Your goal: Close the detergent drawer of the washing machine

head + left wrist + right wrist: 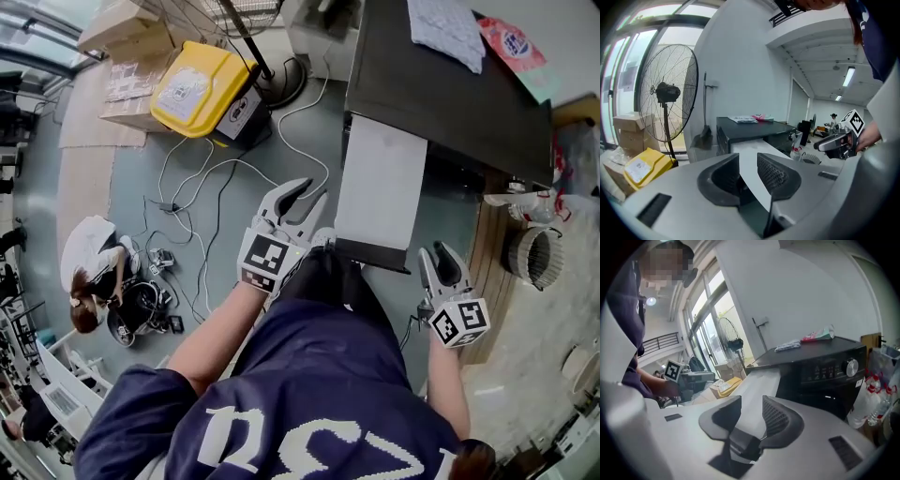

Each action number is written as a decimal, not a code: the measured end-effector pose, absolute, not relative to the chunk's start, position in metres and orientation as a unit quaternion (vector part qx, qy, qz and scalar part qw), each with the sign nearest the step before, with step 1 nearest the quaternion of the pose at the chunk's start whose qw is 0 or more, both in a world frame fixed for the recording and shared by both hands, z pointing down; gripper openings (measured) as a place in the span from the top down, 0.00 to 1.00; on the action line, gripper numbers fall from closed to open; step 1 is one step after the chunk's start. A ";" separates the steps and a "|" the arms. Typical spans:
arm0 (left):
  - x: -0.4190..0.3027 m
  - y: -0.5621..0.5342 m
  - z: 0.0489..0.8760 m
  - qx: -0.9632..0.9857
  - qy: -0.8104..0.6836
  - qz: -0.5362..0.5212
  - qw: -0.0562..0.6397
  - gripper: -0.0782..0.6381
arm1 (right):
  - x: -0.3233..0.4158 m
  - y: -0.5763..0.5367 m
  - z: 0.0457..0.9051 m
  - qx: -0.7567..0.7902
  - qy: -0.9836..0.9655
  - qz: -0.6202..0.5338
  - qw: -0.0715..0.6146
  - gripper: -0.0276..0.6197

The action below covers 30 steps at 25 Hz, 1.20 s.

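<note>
Fingers [776, 176] of the left gripper [748, 158] stand partly apart with a moderate gap. The pale detergent drawer [761, 147] shows through that gap, but nothing is pressed between the pads. Fingers [777, 418] of the right gripper [752, 400] are likewise partly apart and hold nothing.

In the head view the detergent drawer [380, 187] is pulled well out of the front of the dark washing machine [441, 84]. It reaches toward 6 o'clock as a long white slab. The left gripper [314, 190] hangs just beside the drawer's long edge, at its 9 o'clock, with its tips aimed toward 1 o'clock. The right gripper [439, 251] sits near the drawer's outer end, at about 4 o'clock from it, and points toward 12. I cannot tell whether either gripper touches the drawer.

On the machine's top lie a pale cloth [448, 28] and, at its 3 o'clock, a red and white packet [511, 42]. A round basket [534, 255] stands at 3 o'clock of the right gripper. Cables [202, 187] trail over the floor at 9 o'clock of the left gripper. A yellow box [197, 89] lies at 11 o'clock of that gripper. A person [94, 272] sits on the floor further out, at 8 o'clock. A standing fan [668, 93] rises at 10 o'clock in the left gripper view.
</note>
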<state>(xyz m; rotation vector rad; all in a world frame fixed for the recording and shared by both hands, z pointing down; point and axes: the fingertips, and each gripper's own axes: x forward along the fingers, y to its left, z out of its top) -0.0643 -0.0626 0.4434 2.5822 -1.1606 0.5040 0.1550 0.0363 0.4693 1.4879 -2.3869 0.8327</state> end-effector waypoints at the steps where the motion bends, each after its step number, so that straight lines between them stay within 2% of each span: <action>1: -0.064 -0.055 0.451 0.890 -0.396 0.181 0.138 0.73 | 0.152 0.044 0.476 0.498 -0.810 0.290 0.103 0.71; 8: -0.057 0.006 0.502 0.889 -0.352 0.219 0.194 0.66 | 0.128 0.085 0.514 0.446 -0.817 0.349 0.109 0.53; 11: -0.048 0.029 0.513 0.893 -0.324 0.220 0.222 0.63 | 0.118 0.092 0.522 0.425 -0.826 0.348 0.127 0.49; 15: -0.039 0.048 0.517 0.900 -0.300 0.223 0.224 0.62 | 0.118 0.096 0.530 0.418 -0.826 0.349 0.144 0.50; 20: -0.035 0.054 0.520 0.899 -0.301 0.214 0.234 0.62 | 0.119 0.096 0.540 0.415 -0.820 0.370 0.135 0.57; 30: -0.026 0.068 0.535 0.904 -0.260 0.241 0.238 0.63 | 0.113 0.097 0.540 0.401 -0.828 0.362 0.153 0.62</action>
